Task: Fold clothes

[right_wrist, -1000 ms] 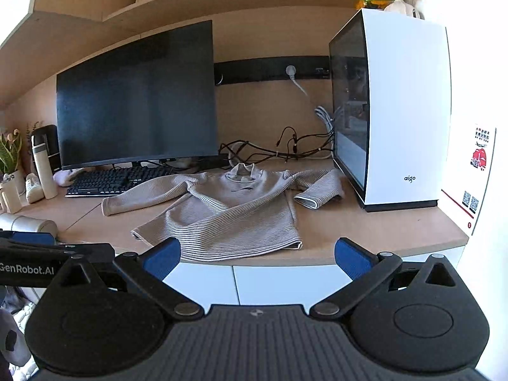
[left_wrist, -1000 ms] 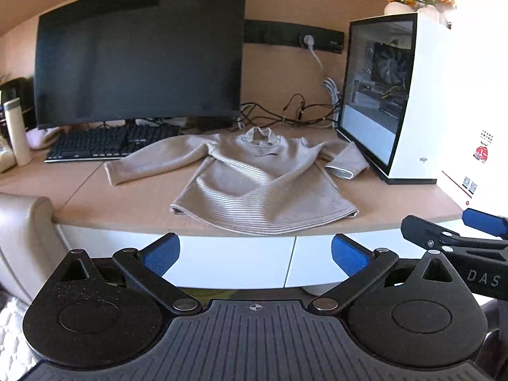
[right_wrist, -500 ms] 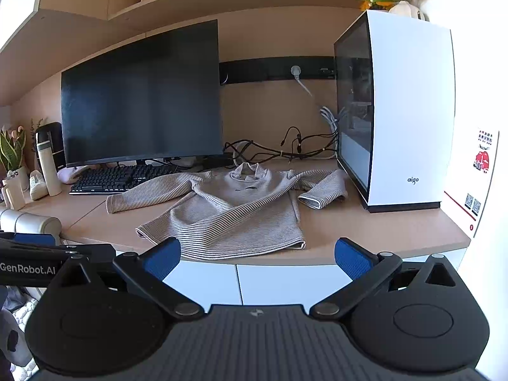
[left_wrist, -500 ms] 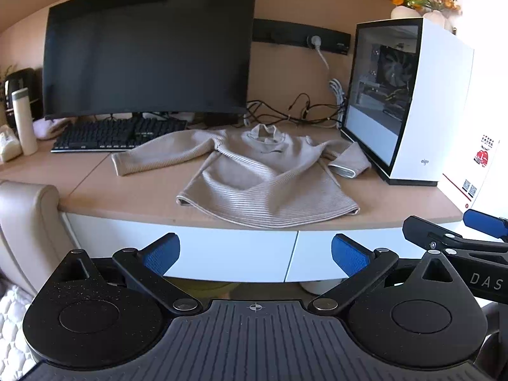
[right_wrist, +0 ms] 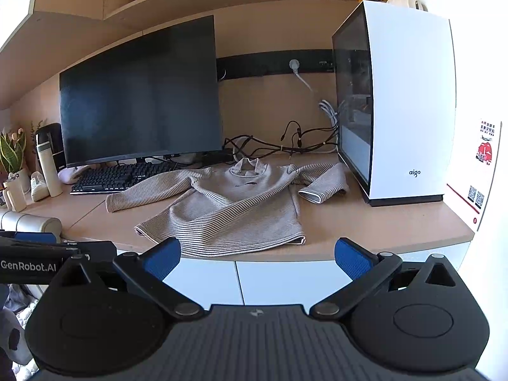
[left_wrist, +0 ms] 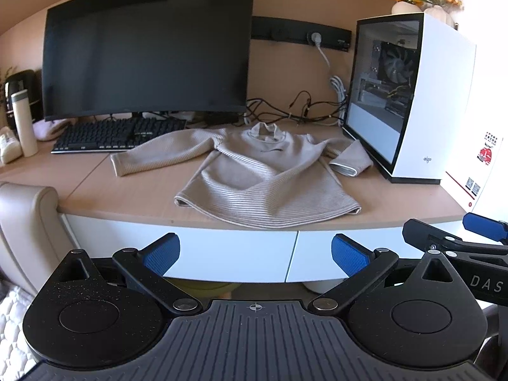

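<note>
A beige striped sweater (left_wrist: 266, 177) (right_wrist: 235, 206) lies spread on the wooden desk (left_wrist: 397, 203), collar toward the wall. Its long sleeve reaches left to the keyboard; the other sleeve is bent back beside the PC case. My left gripper (left_wrist: 254, 254) hangs open in front of the desk edge, short of the hem, nothing between its blue pads. My right gripper (right_wrist: 257, 258) is open too, just before the desk's front edge and empty. One blue finger (left_wrist: 482, 227) of the right gripper shows at the right of the left wrist view.
A black monitor (left_wrist: 146, 47) and keyboard (left_wrist: 117, 133) stand behind the sweater at left. A white PC case (right_wrist: 400, 111) stands at right, with cables (right_wrist: 285, 146) along the wall. A bottle (left_wrist: 23, 123) is at far left. A chair back (left_wrist: 28, 222) sits beside the desk.
Both grippers have moved closer to the desk and a little higher; the sweater looks larger in both views. It has not moved. Both grippers remain open.
</note>
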`<state>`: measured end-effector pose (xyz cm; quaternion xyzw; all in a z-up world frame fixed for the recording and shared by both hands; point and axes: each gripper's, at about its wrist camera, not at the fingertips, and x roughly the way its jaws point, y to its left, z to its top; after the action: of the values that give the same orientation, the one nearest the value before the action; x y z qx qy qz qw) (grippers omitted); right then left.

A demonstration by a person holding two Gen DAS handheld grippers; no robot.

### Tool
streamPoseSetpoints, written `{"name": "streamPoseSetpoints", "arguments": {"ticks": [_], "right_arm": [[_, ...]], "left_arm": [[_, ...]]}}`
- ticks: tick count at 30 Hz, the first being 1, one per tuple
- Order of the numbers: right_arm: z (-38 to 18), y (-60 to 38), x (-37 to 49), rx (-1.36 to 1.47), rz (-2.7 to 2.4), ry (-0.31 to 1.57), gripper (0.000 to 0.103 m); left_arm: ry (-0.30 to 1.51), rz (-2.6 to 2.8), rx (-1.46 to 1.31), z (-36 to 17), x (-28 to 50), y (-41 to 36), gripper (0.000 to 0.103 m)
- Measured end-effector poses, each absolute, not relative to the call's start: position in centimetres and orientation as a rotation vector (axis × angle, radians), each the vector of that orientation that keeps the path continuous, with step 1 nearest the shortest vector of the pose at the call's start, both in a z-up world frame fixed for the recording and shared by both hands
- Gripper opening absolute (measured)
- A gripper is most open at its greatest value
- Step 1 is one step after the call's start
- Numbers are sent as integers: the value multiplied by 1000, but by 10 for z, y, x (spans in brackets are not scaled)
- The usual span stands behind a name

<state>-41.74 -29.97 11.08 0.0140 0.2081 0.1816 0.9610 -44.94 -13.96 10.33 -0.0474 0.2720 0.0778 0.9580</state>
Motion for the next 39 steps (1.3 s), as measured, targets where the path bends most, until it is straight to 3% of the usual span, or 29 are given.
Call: {"name": "streamPoseSetpoints", "arguments": {"ticks": [39], "right_arm": [[111, -297, -421, 36, 380, 426, 103]], "left_arm": [[561, 170, -111, 102, -452, -139, 103]]}}
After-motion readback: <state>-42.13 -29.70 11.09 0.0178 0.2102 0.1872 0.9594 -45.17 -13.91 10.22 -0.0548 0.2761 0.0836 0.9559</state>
